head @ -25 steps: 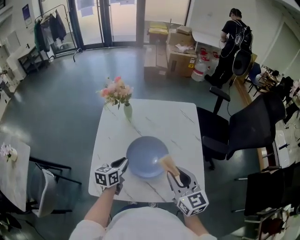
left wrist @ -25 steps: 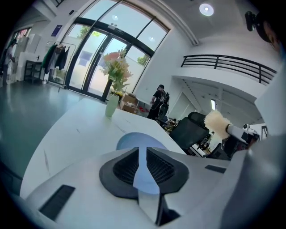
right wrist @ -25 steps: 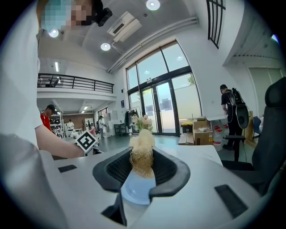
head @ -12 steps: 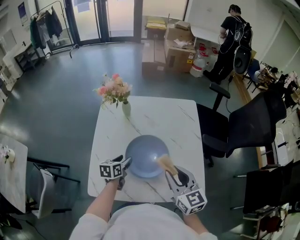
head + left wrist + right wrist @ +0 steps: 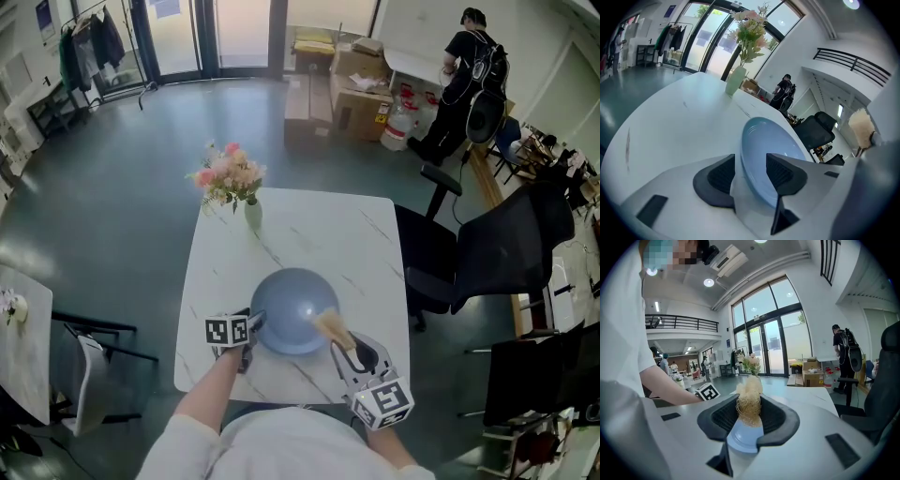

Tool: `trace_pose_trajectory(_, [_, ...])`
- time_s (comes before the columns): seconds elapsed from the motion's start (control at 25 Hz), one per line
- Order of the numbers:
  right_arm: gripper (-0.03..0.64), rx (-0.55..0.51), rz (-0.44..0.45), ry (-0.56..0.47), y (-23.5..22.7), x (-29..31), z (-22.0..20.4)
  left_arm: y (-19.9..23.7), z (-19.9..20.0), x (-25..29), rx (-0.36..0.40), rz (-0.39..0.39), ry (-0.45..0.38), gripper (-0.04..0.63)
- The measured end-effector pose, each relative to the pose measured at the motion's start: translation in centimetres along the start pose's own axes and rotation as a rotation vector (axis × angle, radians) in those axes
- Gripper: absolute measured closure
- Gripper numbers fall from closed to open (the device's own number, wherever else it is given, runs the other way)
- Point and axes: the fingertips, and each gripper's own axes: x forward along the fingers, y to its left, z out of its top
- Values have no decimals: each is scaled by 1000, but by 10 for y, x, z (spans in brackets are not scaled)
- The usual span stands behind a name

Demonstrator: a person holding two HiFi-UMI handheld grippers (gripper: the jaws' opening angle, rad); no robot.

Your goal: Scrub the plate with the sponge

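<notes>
A pale blue plate (image 5: 292, 305) lies on the white marble table (image 5: 309, 234), near its front edge. My left gripper (image 5: 251, 328) is at the plate's near-left rim. In the left gripper view its jaws are opening, and the rim of the plate (image 5: 764, 150) stands between the pads of the left gripper (image 5: 750, 171) with a gap on one side. My right gripper (image 5: 339, 345) is shut on a tan fibrous sponge (image 5: 328, 325) that rests over the plate's near-right edge. The right gripper (image 5: 749, 414) clamps the sponge (image 5: 749, 399) above the plate (image 5: 743, 438).
A vase of pink flowers (image 5: 232, 183) stands at the table's far left corner. A black office chair (image 5: 487, 253) is to the right of the table. Farther back are cardboard boxes (image 5: 354, 98) and a person (image 5: 464, 75).
My left gripper has shifted forward and slightly right along the plate's left rim. The right gripper and the sponge have stayed about where they were.
</notes>
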Motion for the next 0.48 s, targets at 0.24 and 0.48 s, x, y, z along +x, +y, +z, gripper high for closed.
trace_pose_trajectory(0.24, [494, 5, -21, 15, -2, -5, -4, 4, -3, 9, 5, 5, 27, 484])
trace_pose_trajectory(0.48, [494, 8, -43, 18, -5, -12, -5, 3, -4, 13, 23, 15, 44, 512])
